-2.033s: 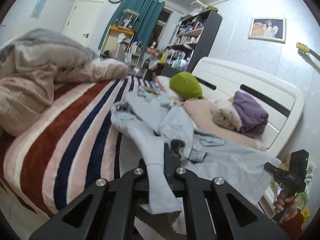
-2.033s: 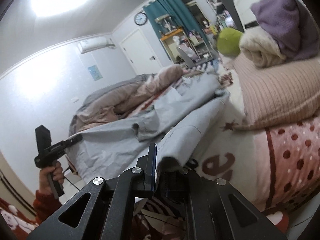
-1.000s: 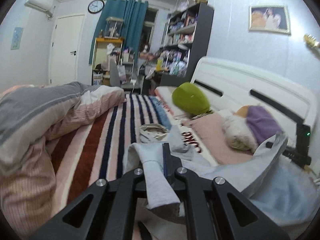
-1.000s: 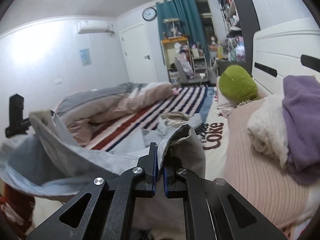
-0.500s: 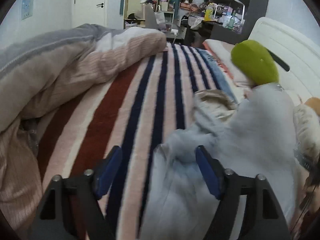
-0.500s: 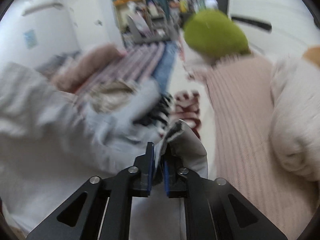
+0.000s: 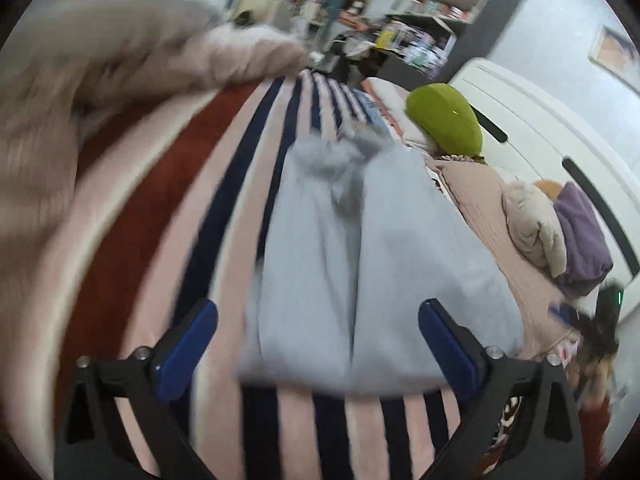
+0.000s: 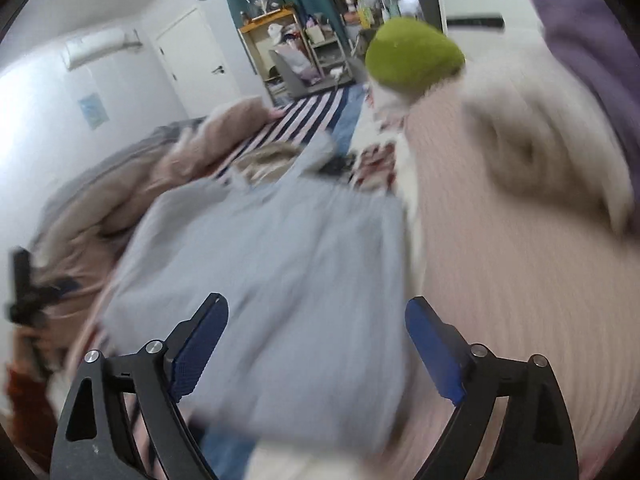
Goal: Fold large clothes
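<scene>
Both grippers, left point(image 7: 318, 336) and right point(image 8: 316, 332), are opening with nothing pinched. The released garment point(image 7: 360, 248) may land creased, because its far end looks bunched.

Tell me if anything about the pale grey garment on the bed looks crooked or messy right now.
The pale grey garment lies fairly flat on the striped blanket, but its far end is bunched into a rumpled clump. Its right edge overlaps the pink ribbed pillow. The pictures are blurred, so finer creases cannot be told.
</scene>
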Demonstrator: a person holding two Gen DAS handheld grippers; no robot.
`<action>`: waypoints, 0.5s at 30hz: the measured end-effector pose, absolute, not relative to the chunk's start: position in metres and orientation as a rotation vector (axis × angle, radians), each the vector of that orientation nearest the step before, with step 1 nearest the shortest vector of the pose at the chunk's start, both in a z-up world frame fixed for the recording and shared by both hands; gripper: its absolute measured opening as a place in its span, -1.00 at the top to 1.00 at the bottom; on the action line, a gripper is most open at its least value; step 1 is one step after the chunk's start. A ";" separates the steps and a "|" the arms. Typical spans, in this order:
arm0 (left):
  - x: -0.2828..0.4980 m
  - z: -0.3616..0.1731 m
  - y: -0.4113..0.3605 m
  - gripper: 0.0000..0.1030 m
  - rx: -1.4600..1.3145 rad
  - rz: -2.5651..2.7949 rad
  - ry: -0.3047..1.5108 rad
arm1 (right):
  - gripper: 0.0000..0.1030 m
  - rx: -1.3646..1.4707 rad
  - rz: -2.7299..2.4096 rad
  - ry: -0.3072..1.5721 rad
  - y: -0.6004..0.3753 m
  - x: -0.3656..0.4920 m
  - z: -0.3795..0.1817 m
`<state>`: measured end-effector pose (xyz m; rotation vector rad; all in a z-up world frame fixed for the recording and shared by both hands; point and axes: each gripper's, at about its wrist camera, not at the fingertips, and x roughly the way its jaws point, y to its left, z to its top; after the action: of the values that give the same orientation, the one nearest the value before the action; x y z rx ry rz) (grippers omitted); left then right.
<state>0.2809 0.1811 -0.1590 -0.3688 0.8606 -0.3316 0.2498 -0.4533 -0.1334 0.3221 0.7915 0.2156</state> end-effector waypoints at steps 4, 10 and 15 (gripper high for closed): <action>0.256 -0.213 0.168 -0.94 -0.526 -0.367 0.933 | -0.83 0.599 0.247 0.757 -0.450 0.173 -0.170; 0.276 -0.246 0.147 -0.94 -0.710 -0.494 0.916 | -0.82 0.833 0.289 0.799 -0.431 0.160 -0.239; 0.311 -0.259 0.139 -0.80 -0.808 -0.404 0.894 | -0.56 0.872 0.271 0.783 -0.422 0.198 -0.252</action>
<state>0.3108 0.1391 -0.2595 -0.8084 0.8940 -0.4044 0.1982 -0.4218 -0.2518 0.8721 0.7832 0.2710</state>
